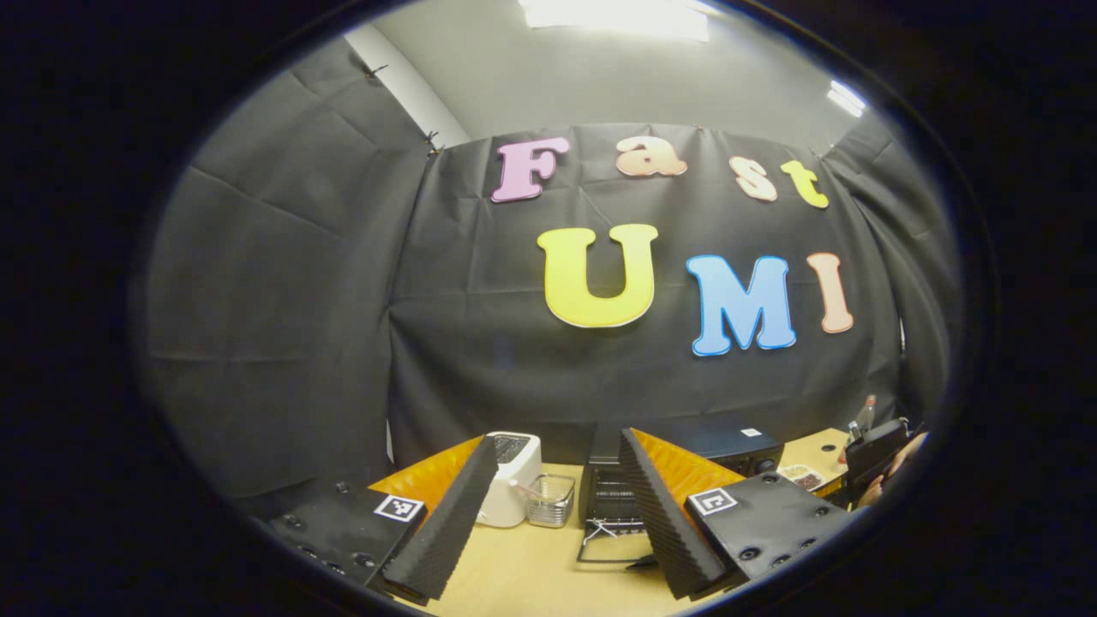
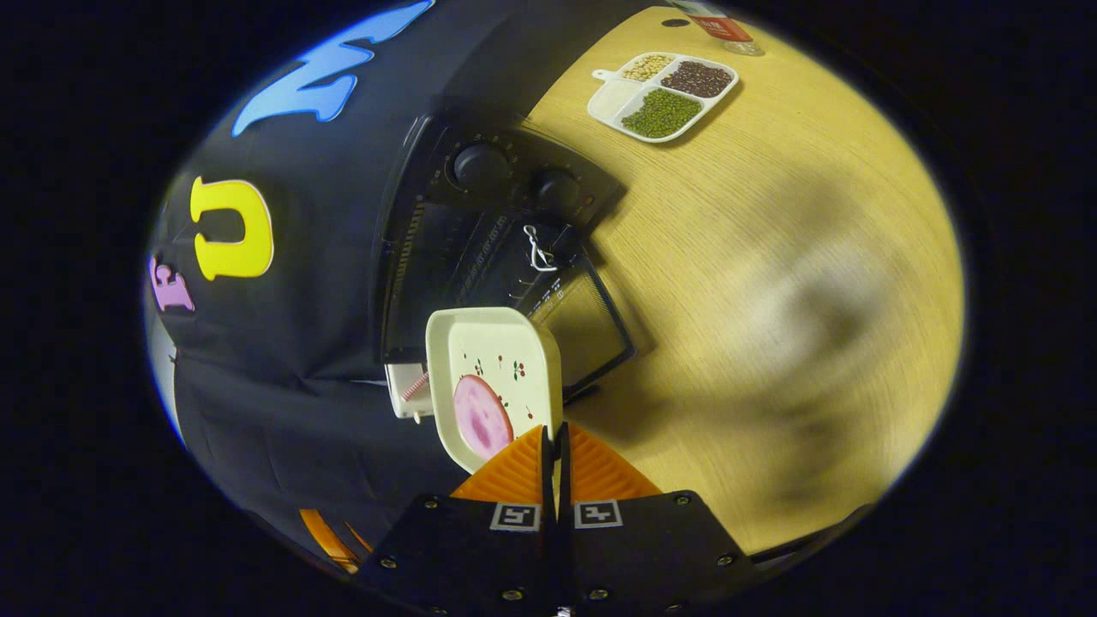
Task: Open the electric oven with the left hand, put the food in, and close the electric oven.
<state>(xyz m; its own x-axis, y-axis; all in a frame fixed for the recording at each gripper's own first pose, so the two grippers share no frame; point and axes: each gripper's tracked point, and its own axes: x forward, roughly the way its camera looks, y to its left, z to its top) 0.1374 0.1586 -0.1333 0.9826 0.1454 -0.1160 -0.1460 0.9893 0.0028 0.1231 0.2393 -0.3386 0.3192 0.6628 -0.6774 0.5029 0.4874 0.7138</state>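
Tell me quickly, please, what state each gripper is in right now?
Left gripper: open, holding nothing.
Right gripper: shut on the rim of the plate carrying the food.

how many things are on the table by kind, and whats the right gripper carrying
ovens: 1, the black oven, door down
toasters: 1, the white toaster
clear containers: 1
divided trays of beans: 1
bottles: 1, partly cut off
plates with food: 1, the plate held off the table in the right gripper, with a pink slice on it
total: 6
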